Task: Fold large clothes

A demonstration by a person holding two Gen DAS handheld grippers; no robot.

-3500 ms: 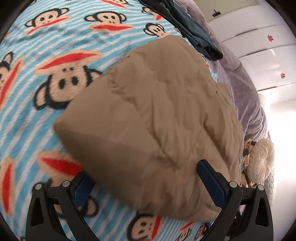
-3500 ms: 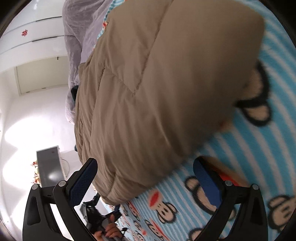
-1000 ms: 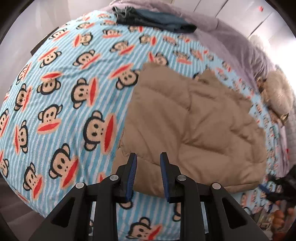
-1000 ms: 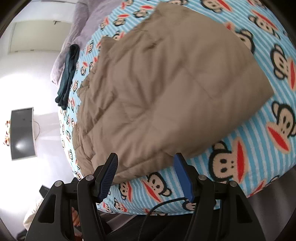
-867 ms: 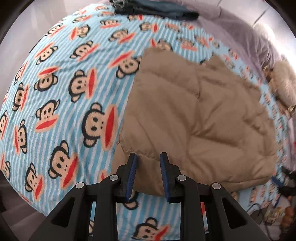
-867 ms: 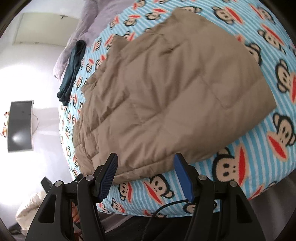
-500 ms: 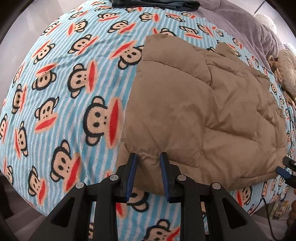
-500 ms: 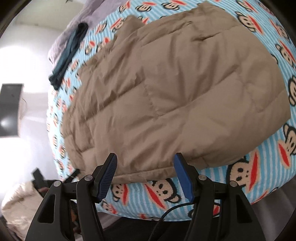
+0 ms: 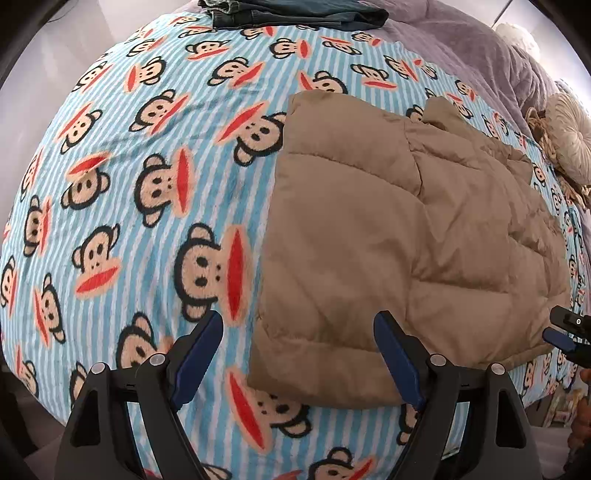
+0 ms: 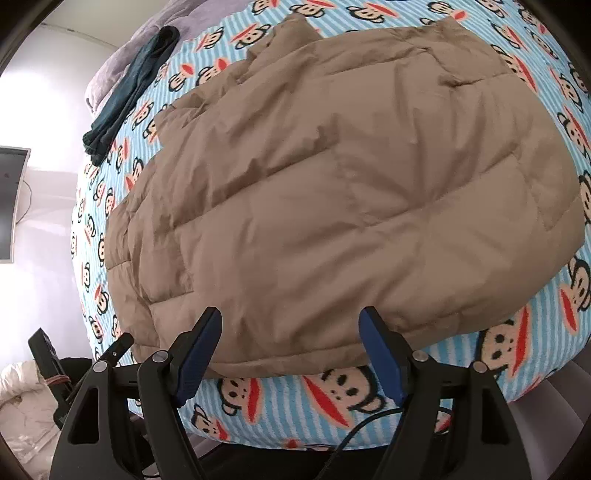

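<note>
A tan quilted puffer jacket [image 9: 406, 240] lies folded flat on the monkey-print bed cover [image 9: 147, 184]. It also fills the right wrist view [image 10: 332, 192]. My left gripper [image 9: 299, 354] is open and empty above the jacket's near left corner. My right gripper [image 10: 290, 350] is open and empty, over the jacket's near edge. The right gripper's tips show at the far right of the left wrist view [image 9: 565, 332].
Folded dark jeans [image 9: 295, 14] lie at the bed's far side, also in the right wrist view [image 10: 129, 92]. A purple blanket [image 9: 480, 48] and a cream cushion [image 9: 565, 136] lie at the back right. A monitor [image 10: 9, 203] hangs on the wall.
My left gripper has opened; it was nearly shut half a second ago. Both grippers have moved closer to the jacket's near edge. The jacket lies still.
</note>
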